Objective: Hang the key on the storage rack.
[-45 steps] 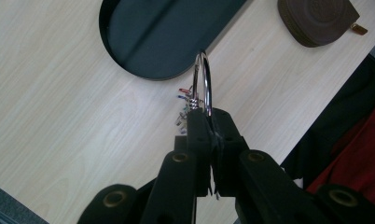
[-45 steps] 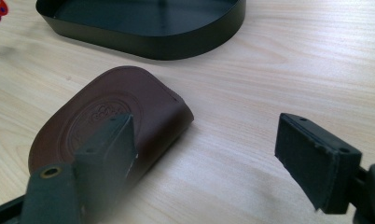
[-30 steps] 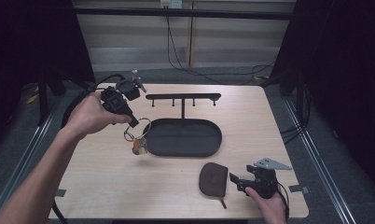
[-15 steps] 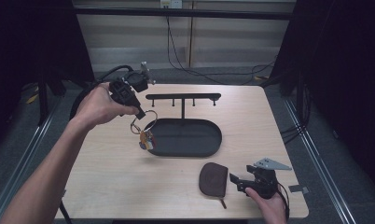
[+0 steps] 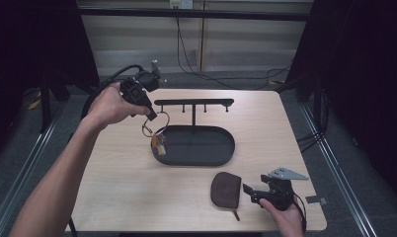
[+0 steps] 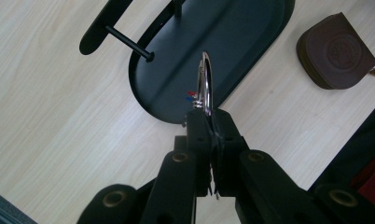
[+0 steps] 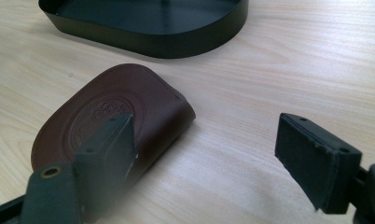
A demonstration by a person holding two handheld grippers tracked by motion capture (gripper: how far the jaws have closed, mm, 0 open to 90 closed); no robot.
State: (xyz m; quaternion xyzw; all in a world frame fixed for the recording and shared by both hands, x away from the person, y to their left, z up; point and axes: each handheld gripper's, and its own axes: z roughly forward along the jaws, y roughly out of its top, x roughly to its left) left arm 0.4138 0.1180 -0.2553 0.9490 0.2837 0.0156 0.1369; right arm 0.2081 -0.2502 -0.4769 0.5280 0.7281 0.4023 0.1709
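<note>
Left gripper clamped on key ring, upper left, above tray.
Right gripper jaws apart, lower right; brown pouch beside.

The table is light wood with thin lines. The tray is black. The pouch is dark brown with a round stamped pattern. The key ring is shiny silver.
</note>
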